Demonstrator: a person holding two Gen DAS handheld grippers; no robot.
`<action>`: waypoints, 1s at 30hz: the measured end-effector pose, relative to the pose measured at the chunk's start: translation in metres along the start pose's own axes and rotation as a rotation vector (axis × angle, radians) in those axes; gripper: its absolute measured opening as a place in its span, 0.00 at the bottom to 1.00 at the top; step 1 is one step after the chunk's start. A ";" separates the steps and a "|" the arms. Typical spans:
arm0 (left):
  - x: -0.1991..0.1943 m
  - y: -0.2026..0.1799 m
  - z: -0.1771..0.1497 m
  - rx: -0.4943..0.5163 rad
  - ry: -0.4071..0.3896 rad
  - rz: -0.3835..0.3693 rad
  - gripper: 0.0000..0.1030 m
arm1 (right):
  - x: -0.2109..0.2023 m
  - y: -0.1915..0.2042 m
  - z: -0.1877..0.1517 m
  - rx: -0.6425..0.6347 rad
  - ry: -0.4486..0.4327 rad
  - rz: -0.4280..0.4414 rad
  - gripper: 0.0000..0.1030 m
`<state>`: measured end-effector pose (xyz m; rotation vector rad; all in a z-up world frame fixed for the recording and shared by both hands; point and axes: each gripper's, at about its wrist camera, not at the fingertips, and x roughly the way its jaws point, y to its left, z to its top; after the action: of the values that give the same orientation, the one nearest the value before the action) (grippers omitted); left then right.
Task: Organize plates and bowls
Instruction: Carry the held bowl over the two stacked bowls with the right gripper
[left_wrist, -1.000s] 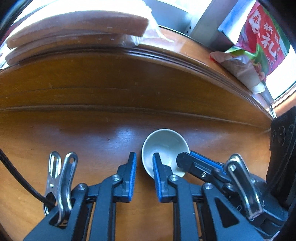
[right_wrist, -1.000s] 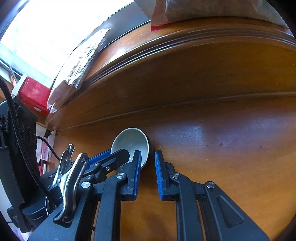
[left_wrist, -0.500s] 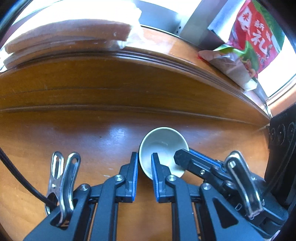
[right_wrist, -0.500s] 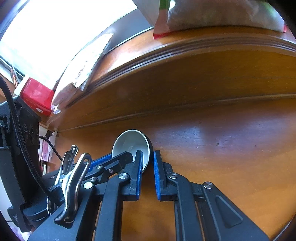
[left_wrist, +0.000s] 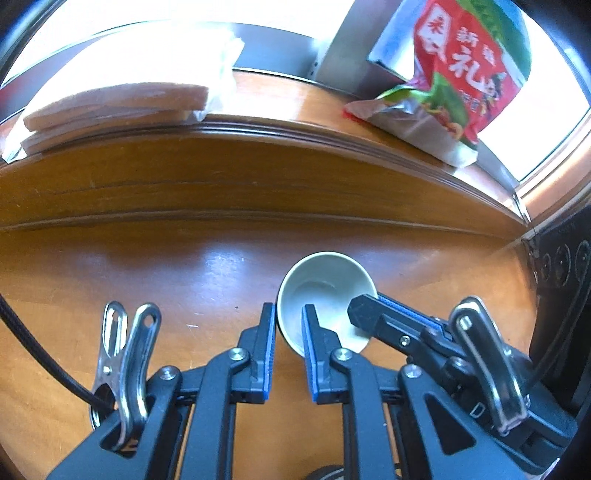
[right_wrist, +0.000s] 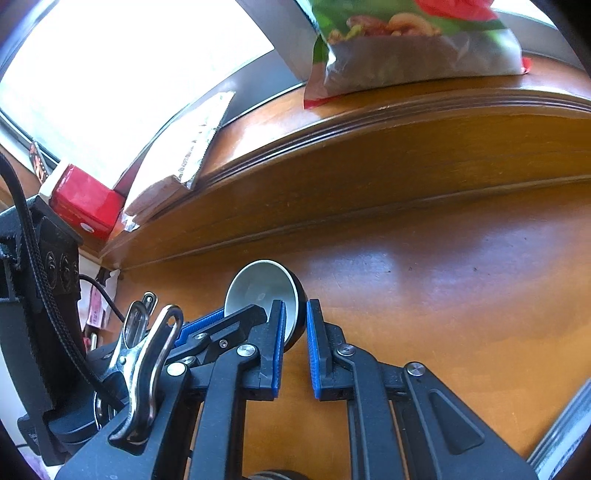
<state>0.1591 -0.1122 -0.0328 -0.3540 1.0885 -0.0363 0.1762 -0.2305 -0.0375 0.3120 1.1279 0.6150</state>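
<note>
A small pale green bowl (left_wrist: 325, 291) with a dark outside is held tilted above the wooden table (left_wrist: 147, 280). My left gripper (left_wrist: 289, 325) is shut on its left rim, one finger inside and one outside. My right gripper (right_wrist: 295, 321) is shut on the opposite rim of the same bowl (right_wrist: 262, 291). Each gripper's fingers show in the other's view, reaching into the bowl. No plates are in view.
A raised wooden ledge (left_wrist: 258, 162) runs along the back under a bright window. On it lie a red and green snack bag (left_wrist: 454, 74), a flat packet of pink slabs (left_wrist: 110, 107), a silver packet (right_wrist: 181, 158) and a red box (right_wrist: 81, 203).
Both grippers have lifted and drawn back with the bowl between them; the ledge and the snack bag sit lower and larger in view. The jaws have closed slightly on the rim.
</note>
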 end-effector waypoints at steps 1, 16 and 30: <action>-0.002 -0.001 -0.001 0.003 -0.002 -0.002 0.14 | -0.002 -0.001 -0.001 0.002 -0.003 0.000 0.14; -0.027 -0.023 -0.025 0.045 -0.028 -0.023 0.14 | -0.040 -0.002 -0.027 0.037 -0.046 -0.003 0.14; -0.046 -0.038 -0.064 0.055 -0.001 -0.031 0.14 | -0.065 0.006 -0.064 0.043 -0.041 0.001 0.14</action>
<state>0.0877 -0.1559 -0.0082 -0.3207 1.0787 -0.0932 0.0970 -0.2692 -0.0122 0.3608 1.1033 0.5832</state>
